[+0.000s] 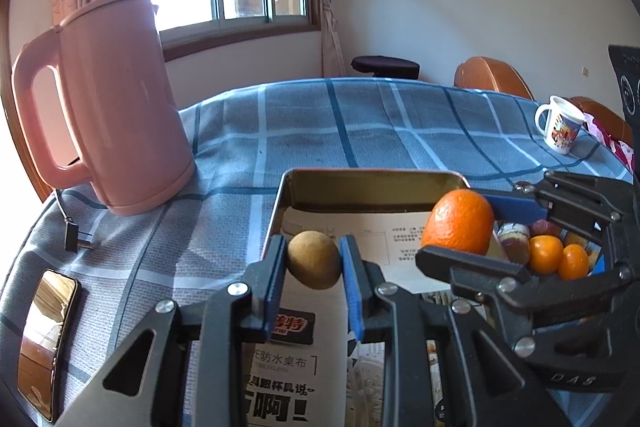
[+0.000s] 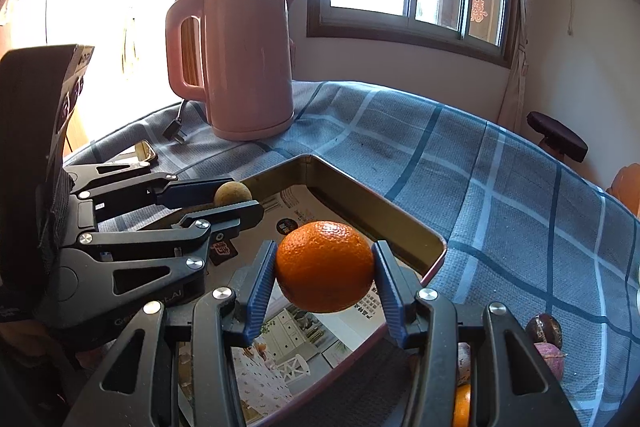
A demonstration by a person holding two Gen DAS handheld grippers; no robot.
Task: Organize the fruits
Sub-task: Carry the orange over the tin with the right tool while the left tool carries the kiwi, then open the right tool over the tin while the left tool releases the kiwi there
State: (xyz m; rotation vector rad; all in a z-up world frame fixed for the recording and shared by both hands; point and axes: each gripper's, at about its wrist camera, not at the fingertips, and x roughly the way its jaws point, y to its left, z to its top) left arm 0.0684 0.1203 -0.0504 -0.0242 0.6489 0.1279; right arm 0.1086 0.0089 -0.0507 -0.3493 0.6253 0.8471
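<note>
My left claw (image 1: pixel 313 259) is clamped on a small brown round fruit (image 1: pixel 314 259), held above the paper-lined metal tray (image 1: pixel 376 183). My right claw (image 2: pixel 325 267) grips an orange (image 2: pixel 325 265) between its blue pads, also over the tray, nearer its right side. Just past the tray's right edge I see a cluster of small oranges (image 1: pixel 557 253) and other fruit on the checked cloth. Farther out, a pink kettle (image 1: pixel 116 103) stands toward the worktop's left edge, a phone (image 1: pixel 46 339) lies at the near-left, and a mug (image 1: pixel 560 125) sits by the far-right edge.
</note>
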